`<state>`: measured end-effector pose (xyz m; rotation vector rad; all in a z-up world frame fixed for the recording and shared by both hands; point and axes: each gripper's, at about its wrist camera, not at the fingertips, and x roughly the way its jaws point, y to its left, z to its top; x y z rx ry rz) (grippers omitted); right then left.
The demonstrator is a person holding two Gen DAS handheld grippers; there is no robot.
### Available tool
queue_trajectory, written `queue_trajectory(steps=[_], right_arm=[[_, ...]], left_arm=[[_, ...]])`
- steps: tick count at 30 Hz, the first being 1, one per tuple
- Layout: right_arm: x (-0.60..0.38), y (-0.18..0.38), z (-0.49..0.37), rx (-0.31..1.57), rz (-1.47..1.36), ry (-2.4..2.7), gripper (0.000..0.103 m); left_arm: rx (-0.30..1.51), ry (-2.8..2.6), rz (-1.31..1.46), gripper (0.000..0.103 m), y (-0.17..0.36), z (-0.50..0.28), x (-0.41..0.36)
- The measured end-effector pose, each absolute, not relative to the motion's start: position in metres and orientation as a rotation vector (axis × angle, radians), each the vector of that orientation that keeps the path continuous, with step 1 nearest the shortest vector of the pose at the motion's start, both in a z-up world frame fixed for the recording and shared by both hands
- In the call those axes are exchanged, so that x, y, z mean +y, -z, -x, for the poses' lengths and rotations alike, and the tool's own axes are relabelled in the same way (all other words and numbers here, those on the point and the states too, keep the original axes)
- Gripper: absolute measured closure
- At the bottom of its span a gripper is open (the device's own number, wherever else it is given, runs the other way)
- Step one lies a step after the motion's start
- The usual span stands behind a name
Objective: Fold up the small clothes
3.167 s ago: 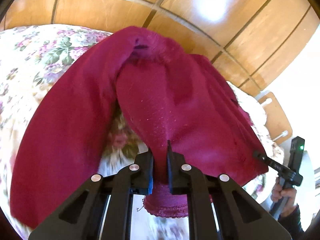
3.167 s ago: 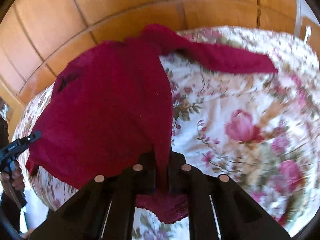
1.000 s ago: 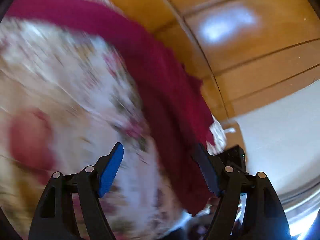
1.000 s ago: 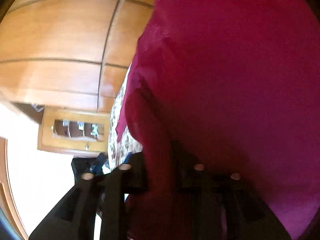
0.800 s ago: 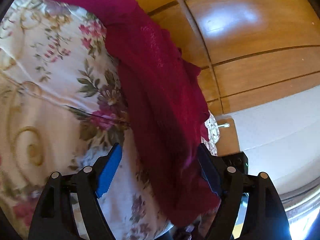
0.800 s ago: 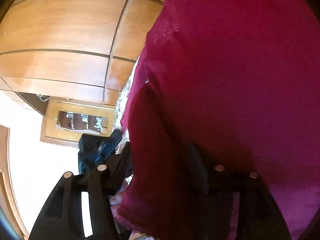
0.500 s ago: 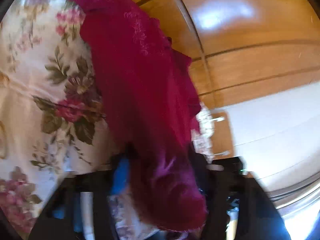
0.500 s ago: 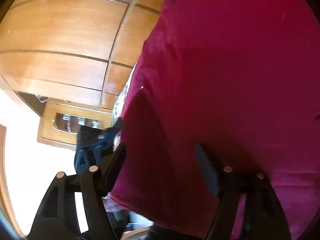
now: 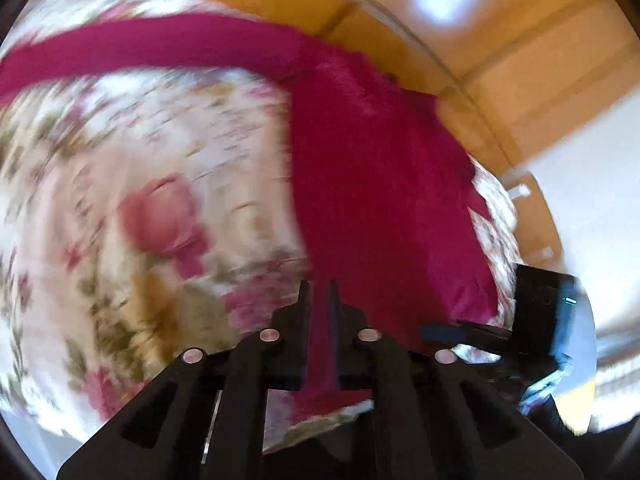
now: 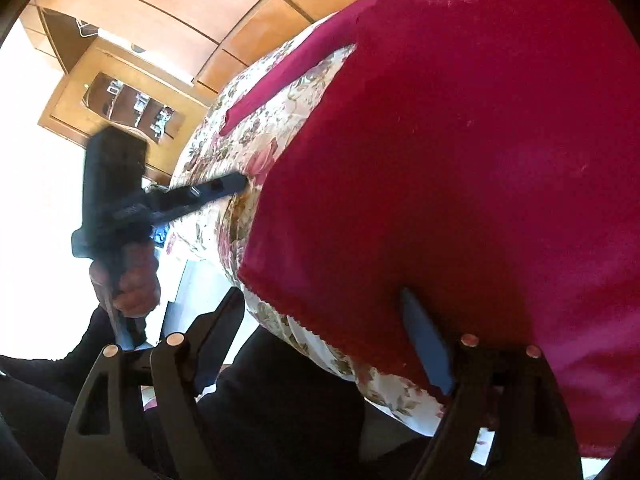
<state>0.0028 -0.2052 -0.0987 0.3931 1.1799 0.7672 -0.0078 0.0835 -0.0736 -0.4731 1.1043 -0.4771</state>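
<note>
fabric fills the gap of the left claw (image 9: 318, 286) at the bottom centre of the left wrist view: its two black fingers stand nearly together and are closing, with a strip of the crimson garment (image 9: 376, 184) pinched between them and a short tail of cloth hanging below the pads. beyond the fingertips the garment runs up the middle of the frame as a wide panel, then bends into a long sleeve that sweeps across to the upper left edge. it lies on the floral bedspread (image 9: 160, 200), which is blurred by motion across the left half. at the lower right of that view the right claw (image 9: 452, 334) shows as a dark shape with a blue pad beside the garment's lower corner.

in the right wrist view the right claw (image 10: 320, 330) sits at the bottom with its fingers spread wide and opening; the blue-padded right finger (image 10: 426, 344) lies under the garment's (image 10: 460, 168) hem, the left finger is clear of the cloth, and nothing is pinched between them. the garment covers the right half of the frame. at middle left a hand (image 10: 128, 280) grips the handle of the left claw (image 10: 242, 180), whose tips meet the cloth's edge. farthest back, wooden panelling (image 10: 168, 4) crosses the top.
</note>
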Motion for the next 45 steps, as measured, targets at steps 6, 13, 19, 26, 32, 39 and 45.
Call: queue_trajectory(steps=[6, 13, 19, 26, 32, 39, 45], right_arm=[[-0.301, 0.064, -0.007, 1.014, -0.368, -0.429, 0.026], [-0.408, 0.097, -0.014, 1.032, -0.327, 0.057, 0.031], [-0.405, 0.115, -0.006, 1.083, -0.295, -0.031, 0.095], [-0.389, 0.1, 0.009, 1.078, -0.2, -0.108, 0.096], [-0.394, 0.096, 0.034, 1.136, -0.165, -0.081, 0.096], [-0.406, 0.1, 0.049, 1.164, -0.226, -0.093, 0.089], [-0.445, 0.079, 0.035, 1.034, -0.362, -0.036, 0.036]], left_arm=[[1.091, 0.475, 0.643, 0.041, 0.092, 0.007, 0.084], [1.101, 0.454, 0.477, 0.094, 0.103, -0.002, 0.044], [1.049, 0.447, 0.412, 0.097, 0.083, 0.011, 0.047], [1.043, 0.399, 0.388, 0.101, 0.076, 0.031, 0.069], [1.091, 0.375, 0.429, 0.101, 0.09, 0.046, 0.076], [1.113, 0.347, 0.429, 0.101, 0.087, 0.067, 0.083], [0.99, 0.274, 0.4, 0.076, 0.054, 0.053, 0.091]])
